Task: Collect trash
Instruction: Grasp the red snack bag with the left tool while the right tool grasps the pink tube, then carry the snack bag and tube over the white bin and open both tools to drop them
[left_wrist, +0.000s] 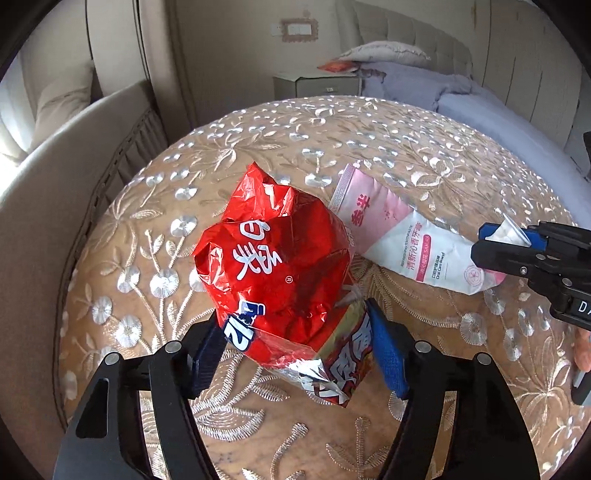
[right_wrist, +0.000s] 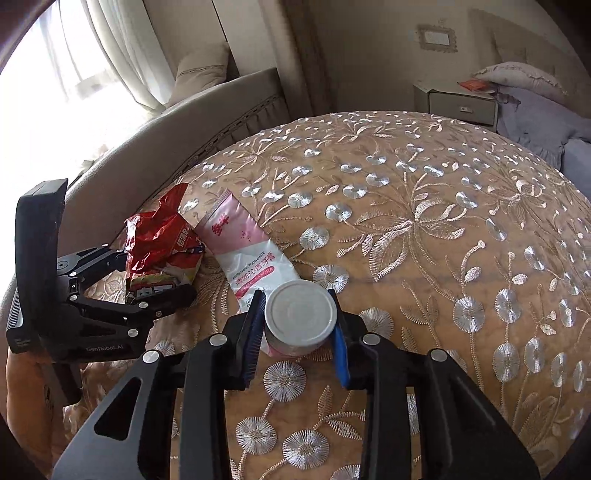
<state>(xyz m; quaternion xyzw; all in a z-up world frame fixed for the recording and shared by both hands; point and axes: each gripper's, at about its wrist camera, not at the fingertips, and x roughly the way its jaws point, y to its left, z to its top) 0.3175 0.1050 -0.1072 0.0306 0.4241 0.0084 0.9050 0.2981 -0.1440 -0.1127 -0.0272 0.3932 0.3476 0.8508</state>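
One red snack bag (left_wrist: 273, 266), one toothpaste tube (left_wrist: 402, 243) — two grippers, one table (left_wrist: 369, 147)

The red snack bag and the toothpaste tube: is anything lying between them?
Nothing: the red snack bag and the toothpaste tube lie edge to edge, best seen from the left wrist view.

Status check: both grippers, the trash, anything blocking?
Left gripper shut on red snack bag. Right gripper shut on toothpaste tube cap. Nothing blocking.

A crumpled red snack bag (left_wrist: 273, 273) lies beside a pink-white toothpaste tube (left_wrist: 410, 247), perhaps touching.
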